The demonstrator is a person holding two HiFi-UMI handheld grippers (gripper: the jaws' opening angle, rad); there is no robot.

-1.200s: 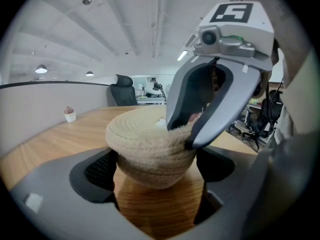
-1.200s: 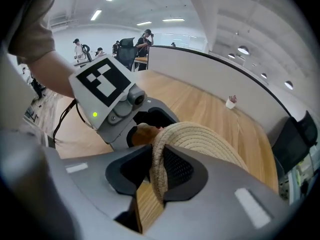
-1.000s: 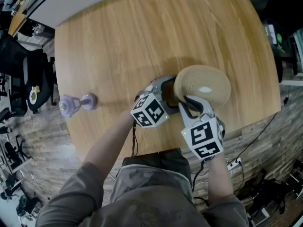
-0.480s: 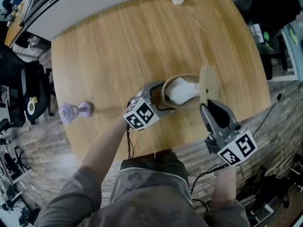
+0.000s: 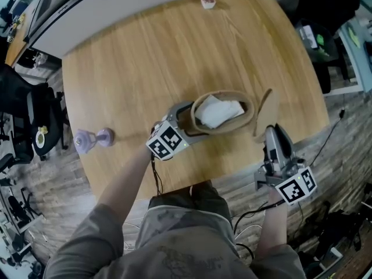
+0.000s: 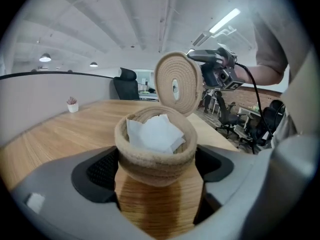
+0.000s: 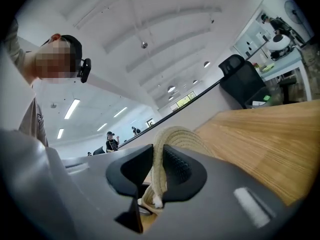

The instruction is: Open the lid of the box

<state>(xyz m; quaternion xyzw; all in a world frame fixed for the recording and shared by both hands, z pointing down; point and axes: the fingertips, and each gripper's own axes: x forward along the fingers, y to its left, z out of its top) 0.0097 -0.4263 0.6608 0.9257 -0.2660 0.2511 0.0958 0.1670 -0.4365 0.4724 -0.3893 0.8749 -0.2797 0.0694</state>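
Note:
The box (image 5: 224,112) is a round woven rope basket on the wooden table (image 5: 145,57), open at the top, with crumpled white paper (image 5: 218,110) inside. My left gripper (image 5: 187,122) is shut on the box's near left side; in the left gripper view the box (image 6: 156,149) sits pressed between both pads. The flat woven lid (image 5: 263,114) is off the box, tipped on edge to its right. My right gripper (image 5: 273,137) is shut on the lid's rim. In the right gripper view the lid (image 7: 170,136) stands clamped between the pads. The left gripper view shows the lid (image 6: 177,86) raised behind the box.
A purple dumbbell-shaped object (image 5: 93,138) lies near the table's left edge. A small potted plant (image 5: 207,1) stands at the far edge. Office chairs (image 5: 23,109) and cables (image 5: 325,156) surround the table on the floor.
The right gripper has lifted the lid off the box and carried it right, turning it on edge. The white paper inside now shows. The left gripper kept its hold.

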